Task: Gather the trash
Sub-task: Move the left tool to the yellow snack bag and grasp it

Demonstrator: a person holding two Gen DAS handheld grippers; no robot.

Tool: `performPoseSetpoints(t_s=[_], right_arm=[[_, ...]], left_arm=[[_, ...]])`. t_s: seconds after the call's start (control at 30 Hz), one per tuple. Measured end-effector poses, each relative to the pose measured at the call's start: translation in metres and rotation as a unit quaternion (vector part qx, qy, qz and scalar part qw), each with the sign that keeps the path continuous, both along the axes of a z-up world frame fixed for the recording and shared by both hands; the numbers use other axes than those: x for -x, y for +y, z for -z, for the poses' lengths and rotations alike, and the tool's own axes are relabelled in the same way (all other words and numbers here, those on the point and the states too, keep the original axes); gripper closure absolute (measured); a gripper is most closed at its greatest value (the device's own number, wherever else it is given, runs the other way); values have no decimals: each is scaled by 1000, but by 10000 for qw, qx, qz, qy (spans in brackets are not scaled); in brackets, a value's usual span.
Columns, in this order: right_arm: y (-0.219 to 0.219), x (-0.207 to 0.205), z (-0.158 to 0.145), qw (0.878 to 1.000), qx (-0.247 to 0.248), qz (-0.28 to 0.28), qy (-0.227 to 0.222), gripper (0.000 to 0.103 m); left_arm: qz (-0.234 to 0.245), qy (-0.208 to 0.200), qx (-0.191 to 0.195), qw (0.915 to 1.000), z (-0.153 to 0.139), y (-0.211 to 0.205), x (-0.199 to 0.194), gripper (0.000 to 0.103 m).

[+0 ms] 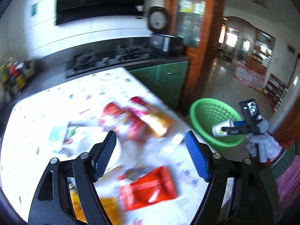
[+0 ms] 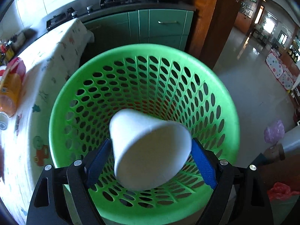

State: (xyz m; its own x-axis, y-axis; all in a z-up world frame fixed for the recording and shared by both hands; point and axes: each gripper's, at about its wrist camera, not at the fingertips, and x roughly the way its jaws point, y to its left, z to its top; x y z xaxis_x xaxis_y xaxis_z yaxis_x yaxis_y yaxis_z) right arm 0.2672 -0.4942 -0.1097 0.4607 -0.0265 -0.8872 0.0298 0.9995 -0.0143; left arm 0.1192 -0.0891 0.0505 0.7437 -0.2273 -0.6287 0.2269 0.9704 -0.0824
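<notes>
Above a round green plastic basket (image 2: 221, 101) with a perforated wall, standing on the floor beside the table: right gripper (image 2: 150, 157), blue pads spread wide, with a white paper cup (image 2: 148, 150) lying tilted between the pads, base toward the basket's far wall, rim toward the camera. Whether either pad presses on the cup, impossible to tell; cup blurred at its edges. Over the table draped in a white printed cloth (image 1: 37, 101): left gripper (image 1: 151, 148), jaws wide apart and empty. Scattered on the cloth under and ahead of it, motion-blurred: a red foil packet (image 1: 150, 187), an orange-yellow wrapper (image 1: 157, 121), a red-and-white snack bag (image 1: 120, 120), and pale crumpled paper (image 1: 61, 136). Behind the table, green cabinet doors (image 2: 150, 26) below a dark stove counter.
</notes>
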Motion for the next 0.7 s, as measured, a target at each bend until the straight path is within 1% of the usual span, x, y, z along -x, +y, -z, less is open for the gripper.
performPoseSetpoints(t_s=[0.07, 0.13, 0.23, 0.3, 0.4, 0.47, 0.57, 0.7], right_arm=[[0, 3, -5, 9999, -50, 43, -98, 14], [2, 8, -14, 9996, 12, 100, -246, 14], [10, 30, -33, 9984, -12, 107, -550, 14], [21, 46, -49, 9967, -79, 9, -806, 14], [43, 70, -70, 9935, -120, -178, -1114, 13], [59, 83, -78, 9916, -146, -310, -1249, 13], [89, 104, -90, 9874, -230, -571, -1456, 12], [125, 126, -97, 9827, -406, -877, -1582, 12]], left_arm=[[-329, -5, -60, 9994, 2, 27, 13, 27], [-623, 35, -59, 9980, 6, 53, 24, 26], [-1027, 152, -5, 9946, 12, 92, 35, 25], [-1216, 217, -17, 9923, 20, 111, 43, 25], [-1381, 428, 67, 9895, 38, 131, 51, 25], [-1417, 577, 103, 9882, 51, 139, 55, 25], [-1378, 759, 320, 9870, 70, 143, 56, 25], [-1287, 1078, 606, 9839, 97, 145, 53, 25]])
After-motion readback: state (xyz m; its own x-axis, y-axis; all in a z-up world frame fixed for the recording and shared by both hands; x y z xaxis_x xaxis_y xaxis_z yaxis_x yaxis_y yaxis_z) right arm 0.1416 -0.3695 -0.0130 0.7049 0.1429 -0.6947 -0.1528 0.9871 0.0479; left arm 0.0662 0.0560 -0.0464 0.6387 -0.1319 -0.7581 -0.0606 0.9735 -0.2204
